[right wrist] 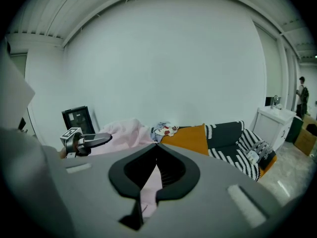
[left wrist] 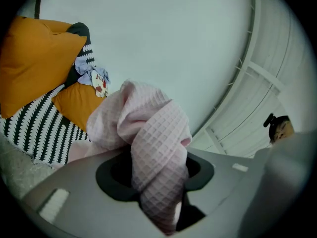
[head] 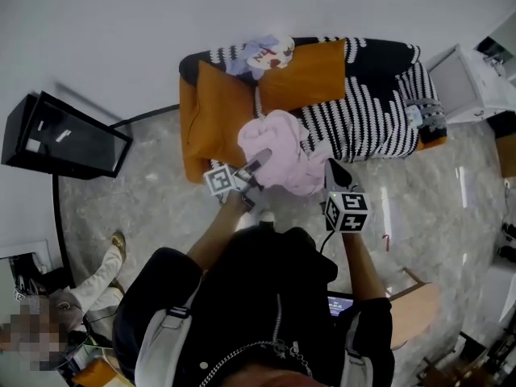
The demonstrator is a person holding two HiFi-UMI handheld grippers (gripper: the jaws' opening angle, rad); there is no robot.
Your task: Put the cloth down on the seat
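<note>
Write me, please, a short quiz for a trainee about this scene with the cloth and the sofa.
1. True or false: the left gripper is empty.
2. What colour are the plain cushions on the sofa? A) orange B) green C) blue
3. Fill the gap: the right gripper is shut on the pink ___.

Key
1. False: it is shut on the pink cloth.
2. A.
3. cloth.
</note>
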